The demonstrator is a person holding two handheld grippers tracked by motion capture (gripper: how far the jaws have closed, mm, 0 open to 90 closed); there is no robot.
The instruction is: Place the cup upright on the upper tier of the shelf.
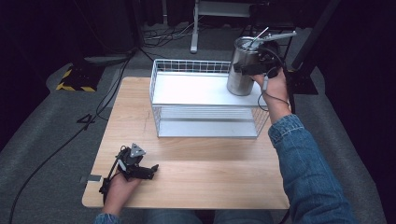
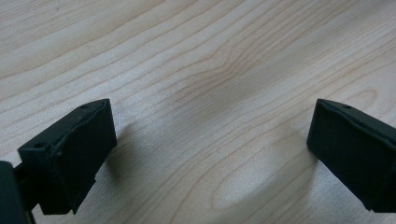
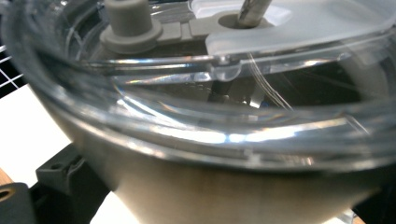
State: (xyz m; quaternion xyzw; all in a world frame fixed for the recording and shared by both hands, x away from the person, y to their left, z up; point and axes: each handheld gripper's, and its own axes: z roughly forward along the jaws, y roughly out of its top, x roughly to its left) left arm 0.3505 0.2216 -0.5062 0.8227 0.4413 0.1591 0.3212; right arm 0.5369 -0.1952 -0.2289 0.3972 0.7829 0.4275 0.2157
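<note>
A steel tumbler with a clear lid and a straw stands upright over the right rear corner of the white wire rack's top shelf. My right gripper is shut on its upper body from the right side. Whether its base touches the shelf I cannot tell. In the right gripper view the tumbler and its clear lid sit very close, with one black finger beside the steel wall. My left gripper rests low on the wooden table at the front left, open, with bare wood between its jaws.
The two-tier rack takes up the table's rear middle, and its lower shelf holds nothing. Cables trail over the grey floor at the left. A black-and-yellow striped block lies beyond the table's left rear corner. A white stand leg rises behind the rack.
</note>
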